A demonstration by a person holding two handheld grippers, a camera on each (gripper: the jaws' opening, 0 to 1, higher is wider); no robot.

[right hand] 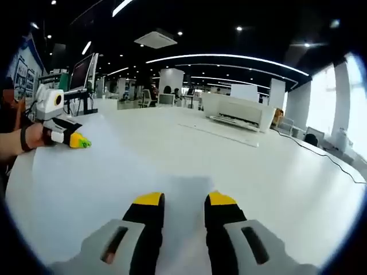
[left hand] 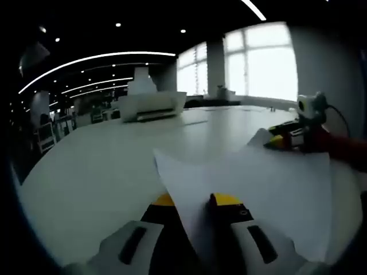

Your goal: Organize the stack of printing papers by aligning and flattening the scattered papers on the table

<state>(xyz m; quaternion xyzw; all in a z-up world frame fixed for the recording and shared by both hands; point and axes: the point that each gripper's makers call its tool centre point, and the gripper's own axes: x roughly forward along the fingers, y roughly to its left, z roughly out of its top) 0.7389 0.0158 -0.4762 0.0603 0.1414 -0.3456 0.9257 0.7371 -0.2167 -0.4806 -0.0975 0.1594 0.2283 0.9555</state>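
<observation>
Here left claw (left hand: 192,201) pinches paper (left hand: 258,189) over table (left hand: 103,172).

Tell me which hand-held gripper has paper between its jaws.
The left hand-held gripper: a white paper sheet runs between its yellow-tipped jaws. The right hand-held gripper has its jaws apart with nothing between them.

Interior dim overall. Windows (left hand: 252,63) blown out with glare; ceiling strips (right hand: 229,57) and spot lamps add light. Table (right hand: 172,149) evenly lit, with soft shadows. Fisheye curvature bends lines near edges. Background by the windows slightly soft.
</observation>
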